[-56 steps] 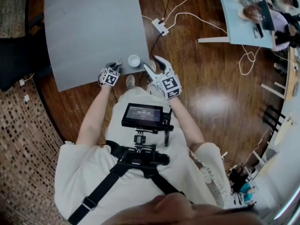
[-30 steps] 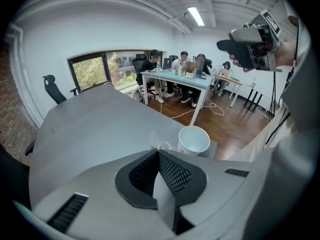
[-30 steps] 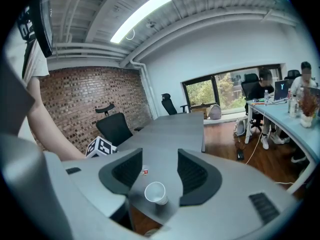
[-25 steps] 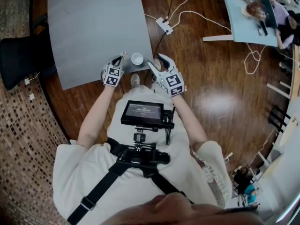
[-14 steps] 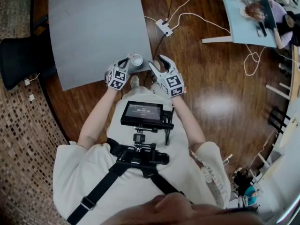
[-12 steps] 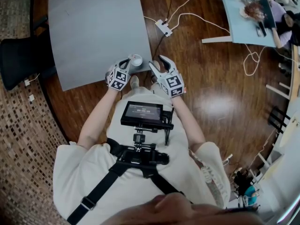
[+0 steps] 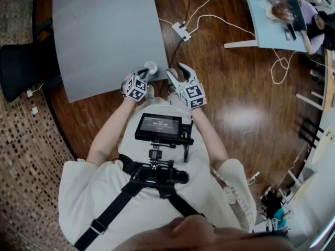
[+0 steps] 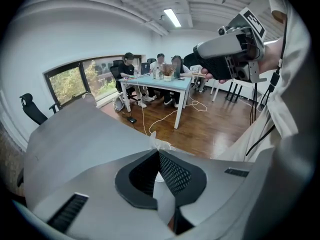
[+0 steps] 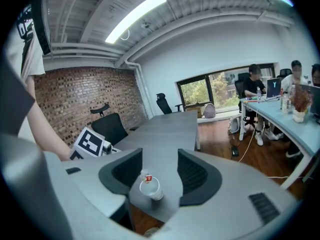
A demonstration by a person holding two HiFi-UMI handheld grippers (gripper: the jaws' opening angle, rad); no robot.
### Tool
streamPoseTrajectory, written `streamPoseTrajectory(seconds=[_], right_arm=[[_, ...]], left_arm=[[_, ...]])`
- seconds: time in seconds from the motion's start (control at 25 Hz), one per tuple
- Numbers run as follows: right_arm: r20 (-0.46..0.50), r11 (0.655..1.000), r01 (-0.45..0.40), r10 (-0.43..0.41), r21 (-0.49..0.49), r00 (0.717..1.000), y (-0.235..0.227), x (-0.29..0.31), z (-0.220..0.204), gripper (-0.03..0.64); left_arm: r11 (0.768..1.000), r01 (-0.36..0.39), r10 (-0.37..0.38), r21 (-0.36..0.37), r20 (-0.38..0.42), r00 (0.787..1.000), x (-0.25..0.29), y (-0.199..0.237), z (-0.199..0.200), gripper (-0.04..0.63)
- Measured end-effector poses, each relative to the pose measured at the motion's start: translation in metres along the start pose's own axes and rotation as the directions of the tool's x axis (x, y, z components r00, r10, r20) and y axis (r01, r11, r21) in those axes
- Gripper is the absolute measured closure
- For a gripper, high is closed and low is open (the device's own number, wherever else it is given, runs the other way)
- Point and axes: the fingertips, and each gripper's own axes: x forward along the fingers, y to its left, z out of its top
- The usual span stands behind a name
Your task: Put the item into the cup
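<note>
My left gripper was clamped on what looked like a tea bag, right over the cup at the table's near right corner (release remained). My right gripper stood wide, empty.

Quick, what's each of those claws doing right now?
Left gripper: closed, pinching a small pale item at its tips.
Right gripper: open, holding nothing.

cup: white
item: pale, with a small red tag
counter: plain grey
left tool: grey with black pads
cube: black and white squares
right tool: grey with black pads
floor: shiny brown wood
chair: black
</note>
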Motion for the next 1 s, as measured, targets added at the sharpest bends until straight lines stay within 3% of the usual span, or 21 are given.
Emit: streamPoseTrajectory(seconds=[0.52,1.0], right_arm=[[-0.022,1.000,-0.009,0.009,-0.003,1.000,0.001,0.003,-0.012,0.380],[-0.029,1.000,-0.003,0.004,0.012,1.000,0.002,0.002,-0.013,0.380]], left_arm=[[1.000,0.022,-0.022,-0.004,-0.160,0.987,0.023,-0.004,-0.031,0.592],[1.000,0.029,-0.025,0.010,-0.243,0.970,0.036,0.000,-0.041,0.592]])
